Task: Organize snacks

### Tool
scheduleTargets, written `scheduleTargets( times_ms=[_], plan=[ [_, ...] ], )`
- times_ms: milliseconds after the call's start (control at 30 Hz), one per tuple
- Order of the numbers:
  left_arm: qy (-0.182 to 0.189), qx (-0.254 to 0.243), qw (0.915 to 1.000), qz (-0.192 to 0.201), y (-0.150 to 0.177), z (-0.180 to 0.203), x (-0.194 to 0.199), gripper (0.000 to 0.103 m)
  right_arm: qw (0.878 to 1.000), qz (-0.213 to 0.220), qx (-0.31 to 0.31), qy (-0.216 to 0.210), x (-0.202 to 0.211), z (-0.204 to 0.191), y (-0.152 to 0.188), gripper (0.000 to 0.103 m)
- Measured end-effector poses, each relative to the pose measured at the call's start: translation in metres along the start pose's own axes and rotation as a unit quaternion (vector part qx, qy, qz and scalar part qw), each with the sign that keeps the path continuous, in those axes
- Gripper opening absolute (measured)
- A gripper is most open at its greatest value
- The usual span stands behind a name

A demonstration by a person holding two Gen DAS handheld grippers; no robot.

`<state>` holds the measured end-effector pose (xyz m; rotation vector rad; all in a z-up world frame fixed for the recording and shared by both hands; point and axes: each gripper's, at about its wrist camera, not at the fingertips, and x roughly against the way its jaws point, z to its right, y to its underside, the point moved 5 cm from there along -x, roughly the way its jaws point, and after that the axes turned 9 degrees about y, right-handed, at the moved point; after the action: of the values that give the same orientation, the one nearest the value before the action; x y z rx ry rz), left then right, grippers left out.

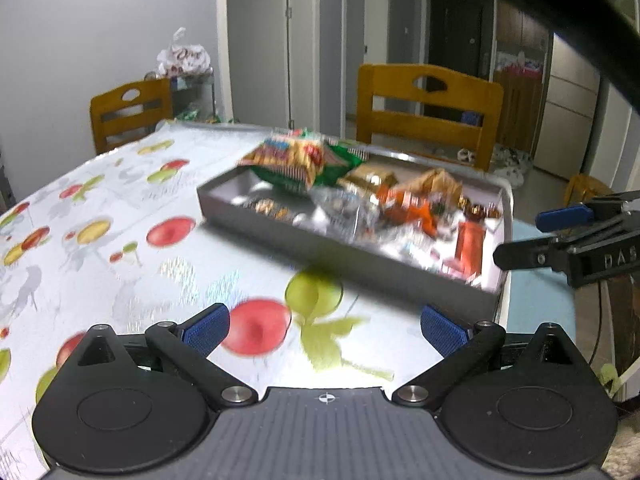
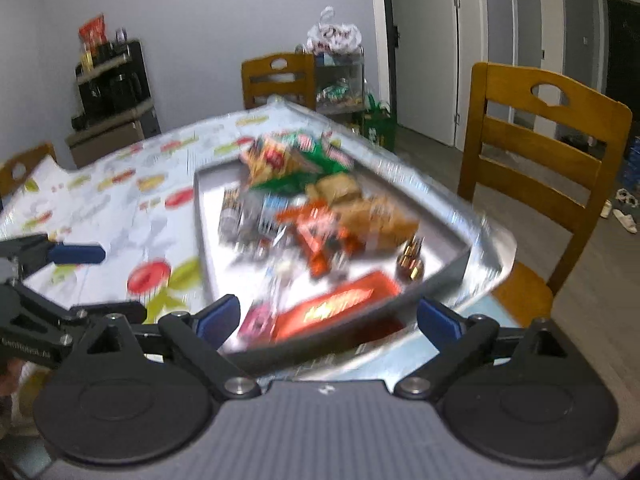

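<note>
A home dining room: a bench (image 1: 120, 216) under a fruit-printed cloth, wooden chairs (image 1: 428, 112) drawn up around it, white interior doors (image 2: 424, 40), wood-look flooring with slippers (image 2: 624, 216) lying on it, and a cluttered storage rack (image 2: 340, 76) topped with a plastic bag against the grey wall

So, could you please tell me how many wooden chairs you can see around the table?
3: one chair along the table's right side, one chair at the far end, one chair at the left edge. More may be hidden.

Glossy wrapped snacks (image 2: 320, 224) in matt grey tray (image 1: 280, 232); wooden chair (image 1: 428, 108).
</note>
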<state>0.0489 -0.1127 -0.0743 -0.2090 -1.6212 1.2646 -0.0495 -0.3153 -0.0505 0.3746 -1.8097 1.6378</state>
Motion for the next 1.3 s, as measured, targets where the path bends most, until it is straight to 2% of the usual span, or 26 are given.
scheduleTargets(
  times_ms=[167,400,700,1300],
  plan=[
    [-0.006,0.004,0.9999,-0.014,0.013,-0.004,-0.001,0.103,0.999,-0.027,-0.014,0.014,-0.001,-0.023,0.02,0.097],
    [0.001,0.01,0.9992,-0.038,0.027,-0.006,-0.009,0.103,0.996,-0.058,-0.005,0.064,-0.011,-0.047,0.039,0.099],
    [-0.009,0.025,0.9986,-0.046,0.03,-0.011,-0.01,0.103,0.994,-0.031,-0.016,0.107,-0.014,-0.055,0.046,0.103],
    [-0.009,0.025,0.9986,-0.046,0.03,-0.011,-0.011,0.103,0.994,-0.026,-0.017,0.109,-0.014,-0.055,0.046,0.103]
  ],
)
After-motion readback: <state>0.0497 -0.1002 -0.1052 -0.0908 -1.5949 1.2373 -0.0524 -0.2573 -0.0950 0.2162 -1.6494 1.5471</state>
